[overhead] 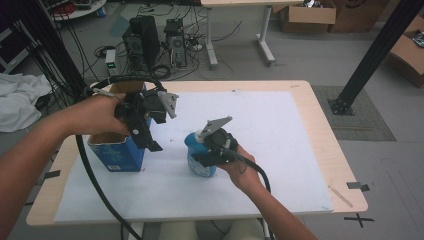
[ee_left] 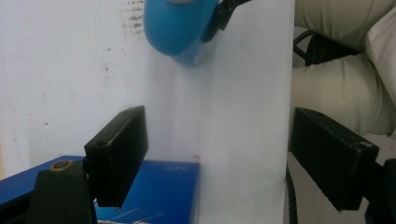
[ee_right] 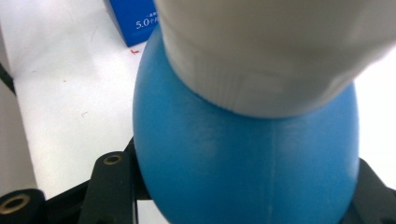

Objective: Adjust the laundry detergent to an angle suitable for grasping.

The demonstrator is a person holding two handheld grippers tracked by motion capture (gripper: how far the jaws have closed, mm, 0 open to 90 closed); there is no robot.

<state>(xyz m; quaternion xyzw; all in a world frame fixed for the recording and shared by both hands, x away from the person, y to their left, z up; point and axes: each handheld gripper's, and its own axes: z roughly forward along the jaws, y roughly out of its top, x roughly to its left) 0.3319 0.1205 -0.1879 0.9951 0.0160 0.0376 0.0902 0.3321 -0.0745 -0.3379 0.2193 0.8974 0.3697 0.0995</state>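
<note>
one blue bottle (overhead: 200, 159) with a white cap (overhead: 202, 134) stands near the middle of the white sheet (overhead: 260, 140) that covers the table (overhead: 327, 145), and the right gripper (overhead: 216, 146) is closed around its body just below the cap. in the right gripper view the round blue shoulder (ee_right: 243, 158) sits pressed between the two black jaws, with the ribbed white cap (ee_right: 271, 56) looming close above. the right hand (overhead: 245, 172) comes up from the lower edge of the high view, wrist bent so the gripper leans in from the bottle's right side.

one open blue carton (overhead: 117, 150) stands to the left of the bottle, well apart from it, close to the sheet's left edge. the left gripper (overhead: 145, 127) hangs over the carton's right rim, jaws spread wide with nothing between them (in the left gripper view a broad strip of white sheet shows in the gap, with the blue carton top (ee_left: 168, 191) low down and the bottle (ee_left: 180, 30) farther off). the left hand (overhead: 97, 115) holds it from the left, forearm angled in from the bottom left corner, a black cable (overhead: 92, 180) looping down off the table's near edge.

the right half of the sheet is bare out to the table's edge, and so is the far strip behind the bottle. on the floor beyond stand two computer towers (overhead: 155, 42) and cardboard boxes (overhead: 307, 15)
</note>
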